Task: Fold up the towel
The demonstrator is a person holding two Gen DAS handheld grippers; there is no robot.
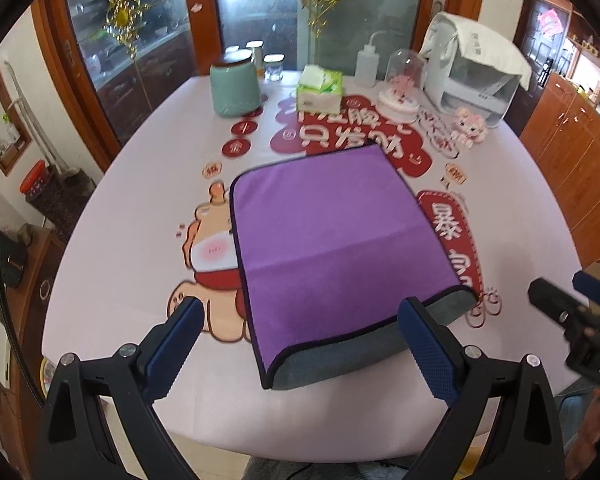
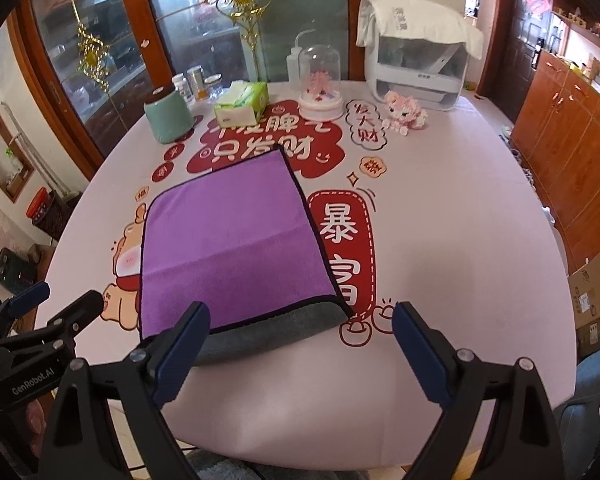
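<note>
A purple towel (image 1: 332,240) with a grey underside lies folded flat on the pink printed tablecloth; it also shows in the right wrist view (image 2: 232,248). Its grey lower layer sticks out along the near edge (image 1: 340,356). My left gripper (image 1: 304,332) is open and empty, held above the towel's near edge, its fingers either side of the near left corner. My right gripper (image 2: 300,336) is open and empty, just in front of the towel's near right corner. Each gripper shows at the edge of the other's view.
At the table's far side stand a green jar (image 1: 234,86), a tissue pack (image 1: 320,90), a squeeze bottle (image 1: 368,60), a glass dome (image 1: 402,84), a pink toy (image 1: 470,126) and a white appliance (image 1: 472,68). Cardboard boxes (image 2: 596,300) sit on the floor right.
</note>
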